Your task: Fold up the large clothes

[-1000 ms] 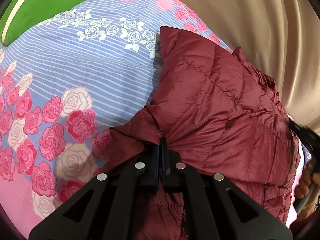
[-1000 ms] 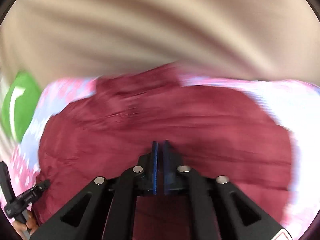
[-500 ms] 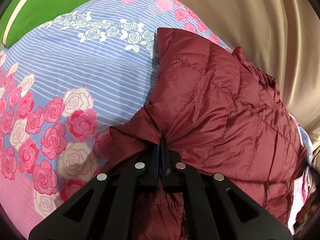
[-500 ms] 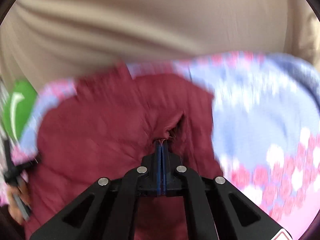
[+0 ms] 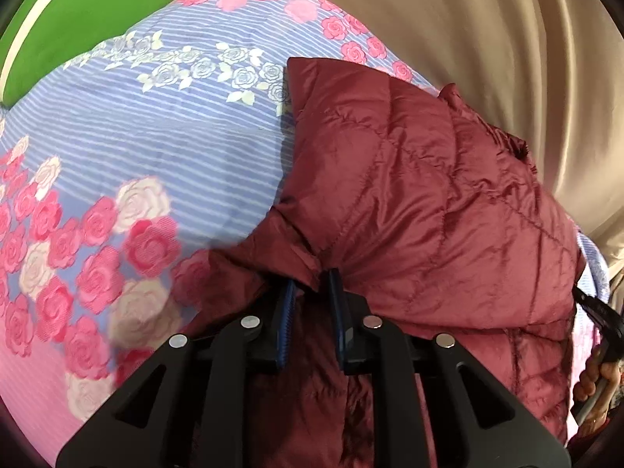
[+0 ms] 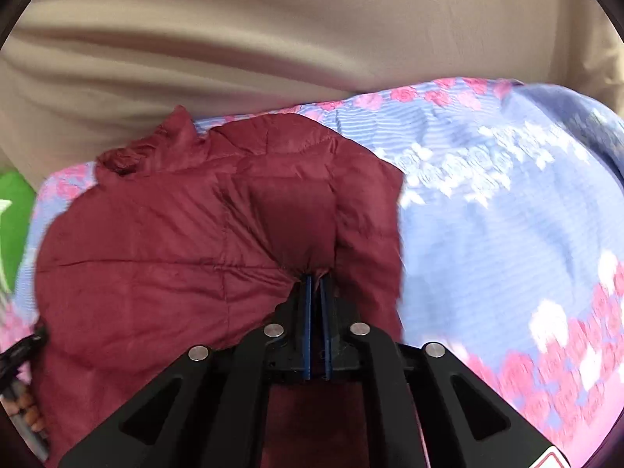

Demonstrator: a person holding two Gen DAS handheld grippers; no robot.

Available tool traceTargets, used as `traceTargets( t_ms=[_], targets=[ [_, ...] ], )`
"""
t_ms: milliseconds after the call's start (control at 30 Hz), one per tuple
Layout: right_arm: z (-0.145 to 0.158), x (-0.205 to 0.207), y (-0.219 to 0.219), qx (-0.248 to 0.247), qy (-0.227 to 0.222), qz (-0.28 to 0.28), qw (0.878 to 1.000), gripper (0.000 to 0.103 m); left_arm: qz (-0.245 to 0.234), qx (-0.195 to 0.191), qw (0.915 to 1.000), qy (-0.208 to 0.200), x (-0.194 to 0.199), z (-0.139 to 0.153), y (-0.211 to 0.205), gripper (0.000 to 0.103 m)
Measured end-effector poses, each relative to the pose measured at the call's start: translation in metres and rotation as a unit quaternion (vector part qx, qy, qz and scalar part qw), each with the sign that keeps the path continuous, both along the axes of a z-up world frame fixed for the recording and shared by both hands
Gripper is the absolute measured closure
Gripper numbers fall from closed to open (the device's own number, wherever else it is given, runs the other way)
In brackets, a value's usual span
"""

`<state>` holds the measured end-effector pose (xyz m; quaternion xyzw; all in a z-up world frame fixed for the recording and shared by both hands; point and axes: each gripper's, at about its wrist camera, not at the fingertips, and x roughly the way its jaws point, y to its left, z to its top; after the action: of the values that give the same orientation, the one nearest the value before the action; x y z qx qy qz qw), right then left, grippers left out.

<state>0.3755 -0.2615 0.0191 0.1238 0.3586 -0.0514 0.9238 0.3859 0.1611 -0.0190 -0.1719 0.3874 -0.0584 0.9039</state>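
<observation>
Evidently the left gripper (image 5: 310, 286) had its jaws parted, a fold of the quilted maroon puffer jacket (image 5: 429, 202) lying loosely between them. The right gripper (image 6: 316, 284) pinched the jacket's other edge, jaws nearly closed. The jacket lay half-folded on the rose-printed blue striped bedsheet (image 5: 136, 148). Releasing well probably meant setting both edges flat and level before withdrawing.
</observation>
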Motion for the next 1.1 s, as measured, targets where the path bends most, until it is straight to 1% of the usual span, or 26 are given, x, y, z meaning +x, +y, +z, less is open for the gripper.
traceTargets(
  t_ms=[33,67,100,133,167,200,267,333,367,400,433,533,567,633,667,700,733,767,800,867,967,1067,1100],
  targets=[
    [0.007,-0.026,-0.006,0.001,-0.003,0.004,1.000,0.086,-0.002,-0.008,1.0000,0.003,-0.009,0.002,0.006,0.078],
    [0.012,-0.052,-0.008,-0.004,-0.005,0.009,1.000,0.068,-0.005,-0.015,0.9999,0.005,-0.017,0.004,0.011,0.069],
    [0.014,-0.068,-0.009,-0.010,-0.007,0.010,1.000,0.047,-0.010,-0.023,0.9997,0.007,-0.028,0.007,0.016,0.058],
    [0.014,-0.099,-0.011,-0.017,-0.011,0.014,1.000,0.040,-0.013,-0.028,0.9995,0.010,-0.043,0.011,0.023,0.053],
    [0.012,-0.124,-0.012,-0.022,-0.009,0.021,0.999,0.036,-0.015,-0.026,0.9995,0.013,-0.057,0.014,0.028,0.040],
    [0.005,-0.154,-0.014,-0.025,0.005,0.031,0.999,0.036,-0.015,-0.018,0.9996,0.018,-0.071,0.016,0.034,0.026],
    [-0.008,-0.192,-0.015,-0.021,0.035,0.045,0.998,0.034,-0.011,0.005,0.9992,0.038,-0.103,0.013,0.046,0.019],
    [-0.026,-0.233,-0.012,-0.015,0.068,0.052,0.996,0.034,-0.020,0.014,0.9970,0.074,-0.129,0.001,0.054,0.019],
    [-0.031,-0.246,-0.010,-0.012,0.079,0.051,0.995,0.034,-0.027,0.015,0.9969,0.072,-0.138,-0.001,0.055,0.019],
    [-0.035,-0.255,-0.009,-0.009,0.085,0.049,0.995,0.034,-0.032,0.029,0.9970,0.063,-0.152,0.001,0.055,0.019],
    [-0.040,-0.267,-0.006,0.001,0.090,0.049,0.995,0.034,-0.036,0.054,0.9951,0.074,-0.163,0.000,0.052,0.019],
    [-0.053,-0.287,0.003,0.036,0.095,0.054,0.993,0.034,-0.069,0.055,0.9925,0.085,-0.189,0.000,0.043,0.019],
    [-0.054,-0.293,0.007,0.033,0.089,0.051,0.994,0.033,-0.078,0.052,0.9916,0.089,-0.196,-0.001,0.040,0.019],
    [-0.055,-0.302,0.012,0.028,0.080,0.046,0.995,0.034,-0.096,0.053,0.9895,0.094,-0.210,-0.001,0.032,0.024],
    [-0.054,-0.306,0.013,0.030,0.075,0.042,0.996,0.047,-0.102,0.058,0.9885,0.095,-0.215,-0.001,0.027,0.036],
    [-0.055,-0.307,0.014,0.035,0.074,0.042,0.996,0.072,-0.107,0.077,0.9868,0.095,-0.222,0.000,0.022,0.050],
    [-0.054,-0.309,0.013,0.054,0.073,0.045,0.995,0.080,-0.114,0.080,0.9858,0.094,-0.224,0.000,0.019,0.059],
    [-0.052,-0.313,0.012,0.069,0.070,0.046,0.994,0.091,-0.125,0.069,0.9849,0.098,-0.231,0.001,0.020,0.080],
    [-0.049,-0.319,0.011,0.077,0.068,0.046,0.994,0.095,-0.132,0.056,0.9841,0.104,-0.236,0.002,0.021,0.095],
    [-0.043,-0.332,0.014,0.071,0.068,0.052,0.994,0.097,-0.142,0.064,0.9818,0.109,-0.250,0.009,0.021,0.098],
    [-0.036,-0.360,0.019,0.058,0.083,0.065,0.993,0.098,-0.153,0.061,0.9790,0.121,-0.273,0.017,0.026,0.099],
    [-0.037,-0.395,0.025,0.039,0.118,0.081,0.989,0.098,-0.159,0.048,0.9776,0.129,-0.308,0.023,0.036,0.099],
    [-0.039,-0.408,0.029,0.030,0.137,0.091,0.986,0.098,-0.161,0.043,0.9771,0.132,-0.318,0.025,0.039,0.098]
  ],
)
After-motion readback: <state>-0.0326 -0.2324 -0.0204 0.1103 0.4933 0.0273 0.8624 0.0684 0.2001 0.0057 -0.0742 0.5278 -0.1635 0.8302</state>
